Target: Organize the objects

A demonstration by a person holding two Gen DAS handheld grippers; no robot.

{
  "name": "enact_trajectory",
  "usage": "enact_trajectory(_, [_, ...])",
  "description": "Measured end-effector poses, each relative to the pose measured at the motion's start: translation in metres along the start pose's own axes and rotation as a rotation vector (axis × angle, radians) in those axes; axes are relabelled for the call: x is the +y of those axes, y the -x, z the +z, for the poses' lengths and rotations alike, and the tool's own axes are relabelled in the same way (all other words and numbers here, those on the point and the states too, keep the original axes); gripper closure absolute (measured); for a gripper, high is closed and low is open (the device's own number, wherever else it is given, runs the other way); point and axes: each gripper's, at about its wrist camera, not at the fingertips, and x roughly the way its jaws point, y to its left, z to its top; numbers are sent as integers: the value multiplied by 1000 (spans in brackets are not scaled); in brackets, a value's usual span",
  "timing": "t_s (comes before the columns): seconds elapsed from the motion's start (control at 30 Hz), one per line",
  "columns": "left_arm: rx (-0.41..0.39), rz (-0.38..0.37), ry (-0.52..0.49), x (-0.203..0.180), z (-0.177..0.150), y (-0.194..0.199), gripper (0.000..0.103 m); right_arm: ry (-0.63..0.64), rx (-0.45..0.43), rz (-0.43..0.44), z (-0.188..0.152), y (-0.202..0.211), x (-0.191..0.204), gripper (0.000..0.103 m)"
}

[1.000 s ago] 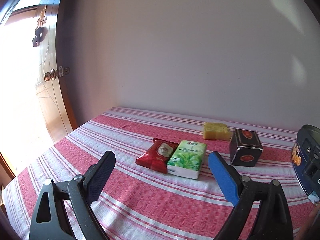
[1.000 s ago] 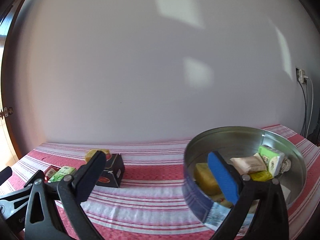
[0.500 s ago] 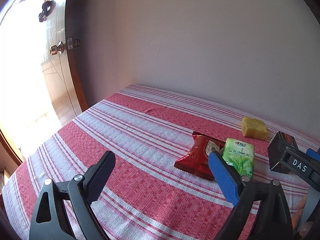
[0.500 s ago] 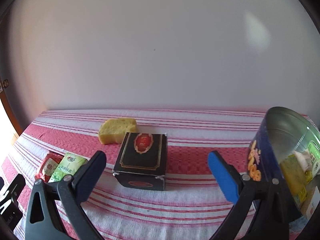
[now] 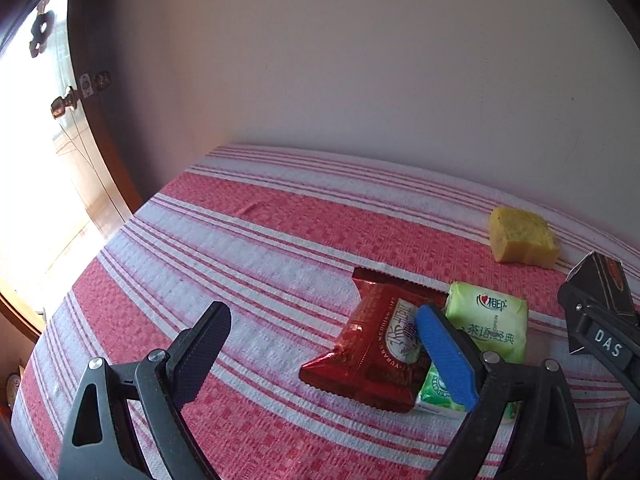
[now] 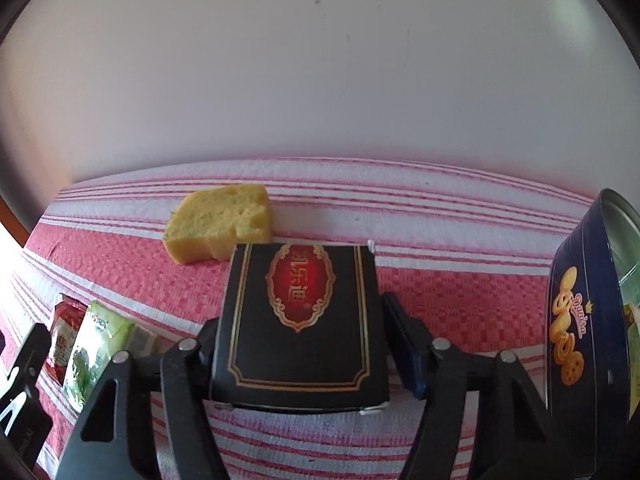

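Observation:
A black box (image 6: 300, 320) with a red and gold emblem sits on the striped cloth between the fingers of my right gripper (image 6: 300, 344), which press on both its sides. A blue cookie tin (image 6: 580, 320) stands at the right edge. A yellow sponge (image 6: 220, 228) lies just behind the box. My left gripper (image 5: 320, 344) is open and empty above the cloth, beside a red packet (image 5: 376, 348) and a green tissue pack (image 5: 488, 324). The sponge (image 5: 520, 236) and the box's corner (image 5: 612, 284) also show in the left wrist view.
The red-and-white striped cloth (image 5: 240, 248) covers a table against a white wall. A wooden door (image 5: 72, 128) with a knob is at the left. In the right wrist view the red packet (image 6: 62, 336) and the green tissue pack (image 6: 98, 344) lie at the left.
My right gripper moved forward and down and closed around the black box. My left gripper moved closer to the red packet and green pack and stayed open.

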Motion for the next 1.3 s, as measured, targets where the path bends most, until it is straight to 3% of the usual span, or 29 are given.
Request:
enact_trajectory(0.2, [76, -50, 46, -2, 1, -14, 10, -48, -40, 41, -5, 10, -17, 45])
enact_trajectory(0.27, [104, -78, 98, 7, 0, -20, 10, -46, -79, 39, -7, 19, -18, 45])
enact_trajectory(0.33, [107, -64, 86, 3, 1, -20, 11, -41, -124, 30, -9, 32, -20, 45])
enact_trajectory(0.37, [107, -55, 71, 0, 1, -20, 18, -36, -147, 25, -11, 37, -20, 45])
enact_trajectory(0.43, [77, -78, 52, -4, 0, -13, 58, -23, -191, 18, -9, 45, -19, 45])
enact_trajectory(0.47, [72, -102, 46, -5, 0, -11, 61, -17, -211, 17, -8, 49, -20, 45])
enact_trajectory(0.57, [63, -147, 61, -2, -2, -8, 62, -9, -268, 16, -7, 60, -22, 45])
enact_trajectory(0.63, [8, -165, 89, 3, -3, 3, 62, -11, -299, 16, -9, 67, -22, 45])
enact_trajectory(0.8, [-209, -84, 92, 4, -14, 47, 62, 4, -402, -28, -14, 85, -22, 45])
enact_trajectory(0.97, [-323, -35, 36, 0, -16, 70, 62, 32, -472, -72, -20, 102, -21, 45])
enact_trajectory(1.3, [-374, -2, -11, -8, -33, 87, 61, 20, -492, -104, -37, 121, -33, 45])
